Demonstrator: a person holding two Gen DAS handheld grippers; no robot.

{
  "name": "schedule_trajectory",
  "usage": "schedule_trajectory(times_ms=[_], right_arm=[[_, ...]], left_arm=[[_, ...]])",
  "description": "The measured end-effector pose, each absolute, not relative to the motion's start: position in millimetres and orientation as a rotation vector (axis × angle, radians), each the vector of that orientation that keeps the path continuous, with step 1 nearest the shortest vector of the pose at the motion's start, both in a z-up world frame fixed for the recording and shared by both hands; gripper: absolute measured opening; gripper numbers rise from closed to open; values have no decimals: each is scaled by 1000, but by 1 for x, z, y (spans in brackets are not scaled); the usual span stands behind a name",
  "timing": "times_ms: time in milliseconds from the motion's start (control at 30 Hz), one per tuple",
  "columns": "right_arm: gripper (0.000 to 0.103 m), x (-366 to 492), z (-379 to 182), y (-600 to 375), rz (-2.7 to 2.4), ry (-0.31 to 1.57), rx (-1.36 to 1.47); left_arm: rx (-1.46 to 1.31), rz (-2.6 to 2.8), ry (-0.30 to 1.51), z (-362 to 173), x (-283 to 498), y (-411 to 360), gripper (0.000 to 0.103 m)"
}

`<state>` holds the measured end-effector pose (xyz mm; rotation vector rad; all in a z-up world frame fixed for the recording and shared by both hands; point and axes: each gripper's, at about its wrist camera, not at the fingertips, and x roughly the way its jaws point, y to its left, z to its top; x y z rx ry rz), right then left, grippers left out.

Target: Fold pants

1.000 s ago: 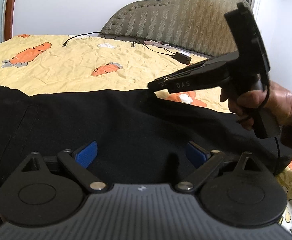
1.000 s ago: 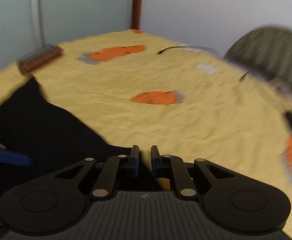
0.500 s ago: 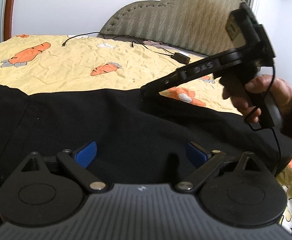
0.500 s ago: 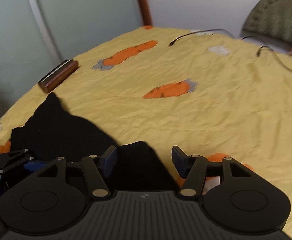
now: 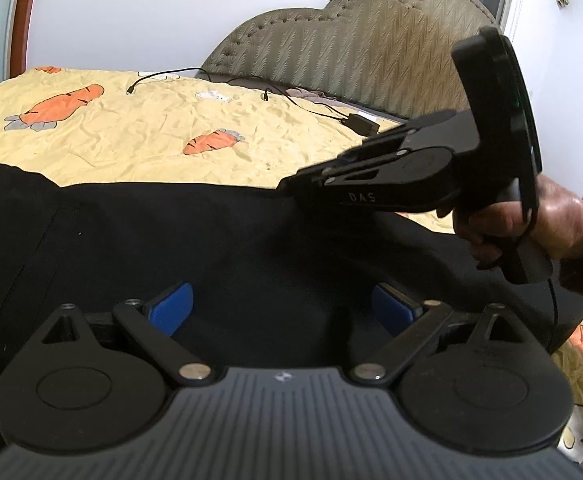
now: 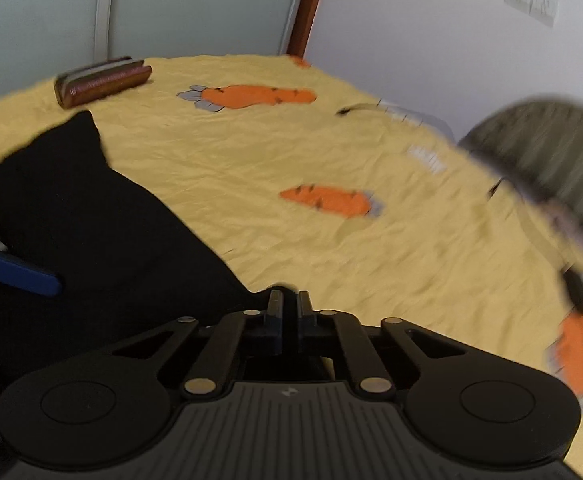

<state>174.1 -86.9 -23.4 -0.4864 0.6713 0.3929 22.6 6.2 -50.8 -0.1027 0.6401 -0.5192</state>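
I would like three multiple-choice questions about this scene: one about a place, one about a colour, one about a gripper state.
1. Where does the brown case lie?
A. on the pants
B. at the bed's far edge
C. against the headboard

2. What colour are the pants?
A. black
B. grey
C. blue

3. How is the left gripper?
A. shut on the pants
B. shut on nothing
C. open above the pants

Answers: 1 B, it sits on the yellow bedsheet beyond the pants; 2 A, the cloth is black; 3 C, its blue pads stand wide apart.
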Motion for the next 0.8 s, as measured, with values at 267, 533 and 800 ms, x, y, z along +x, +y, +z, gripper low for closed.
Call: schedule_trajectory(times_ms=[267,533,800], right_arm=[[2,186,-21,-110,171,601,-489],[6,161,25,-192,141,658,14],[47,71,29,-250,141,549,407]], left_arm=[[-106,-520,640,-51,22,6,96],[-111,-538,640,-36,19,3,96],[-68,-723,618,3,41,-54,98]])
